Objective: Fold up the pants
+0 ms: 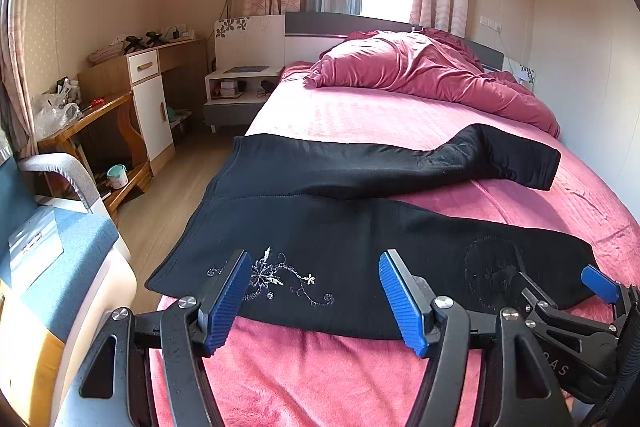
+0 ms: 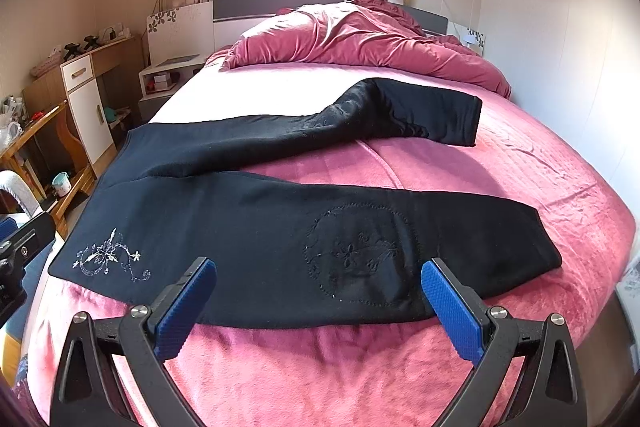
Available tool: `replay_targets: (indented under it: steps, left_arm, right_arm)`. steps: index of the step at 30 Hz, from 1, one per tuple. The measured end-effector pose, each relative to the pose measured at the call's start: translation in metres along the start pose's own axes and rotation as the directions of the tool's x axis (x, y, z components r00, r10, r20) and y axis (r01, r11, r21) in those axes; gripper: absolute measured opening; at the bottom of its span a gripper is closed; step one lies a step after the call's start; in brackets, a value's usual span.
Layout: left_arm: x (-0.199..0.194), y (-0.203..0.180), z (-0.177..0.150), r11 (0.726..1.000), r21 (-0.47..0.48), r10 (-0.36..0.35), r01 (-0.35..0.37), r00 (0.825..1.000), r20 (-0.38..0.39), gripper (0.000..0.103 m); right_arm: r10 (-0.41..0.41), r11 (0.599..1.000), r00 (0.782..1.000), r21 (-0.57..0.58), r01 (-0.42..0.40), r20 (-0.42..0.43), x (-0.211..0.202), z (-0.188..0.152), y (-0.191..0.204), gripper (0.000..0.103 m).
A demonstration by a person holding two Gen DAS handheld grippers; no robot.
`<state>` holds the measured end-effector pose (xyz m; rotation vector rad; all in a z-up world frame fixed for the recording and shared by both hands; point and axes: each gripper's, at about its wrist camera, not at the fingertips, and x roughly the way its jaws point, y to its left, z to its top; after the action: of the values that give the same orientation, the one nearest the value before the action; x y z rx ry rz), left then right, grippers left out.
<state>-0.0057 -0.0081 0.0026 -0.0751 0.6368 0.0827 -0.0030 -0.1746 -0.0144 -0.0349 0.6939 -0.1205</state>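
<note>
Black pants (image 1: 340, 227) (image 2: 260, 219) lie spread on the pink bed (image 1: 352, 379) (image 2: 320, 367), waistband to the left, both legs running right. The near leg lies straight. The far leg (image 1: 500, 155) (image 2: 420, 111) bends, its cuff at the right. White floral embroidery (image 1: 272, 277) (image 2: 108, 259) marks the near hip; a round stitched patch (image 2: 356, 259) sits mid-leg. My left gripper (image 1: 313, 259) hovers open over the near hem beside the flower, nothing between its fingers. My right gripper (image 2: 318, 265) (image 1: 560, 287) stands open over the round patch, holding nothing.
A crumpled pink duvet (image 1: 420, 67) (image 2: 360, 39) fills the head of the bed. Left of the bed are a white nightstand (image 1: 240, 87), a wooden desk (image 1: 100, 115) and a chair with a blue cushion (image 1: 52, 251). A wall runs along the bed's right side.
</note>
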Motion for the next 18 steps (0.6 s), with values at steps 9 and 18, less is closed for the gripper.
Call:
replay_targets:
  steps: [9, 18]
  left_arm:
    - [0.008, 0.001, -0.002, 1.0, 0.003, -0.005, 0.005, 1.0, -0.024, 0.068]
    - [0.028, 0.009, -0.01, 0.999, -0.01, -0.041, 0.04, 0.995, -0.094, 0.071]
  right_arm:
    - [0.003, 1.0, 1.0, 0.007, -0.003, -0.025, 0.007, -0.004, -0.002, 0.103]
    - [0.076, 0.995, 0.994, 0.071, -0.071, -0.08, 0.024, -0.011, -0.019, 0.103]
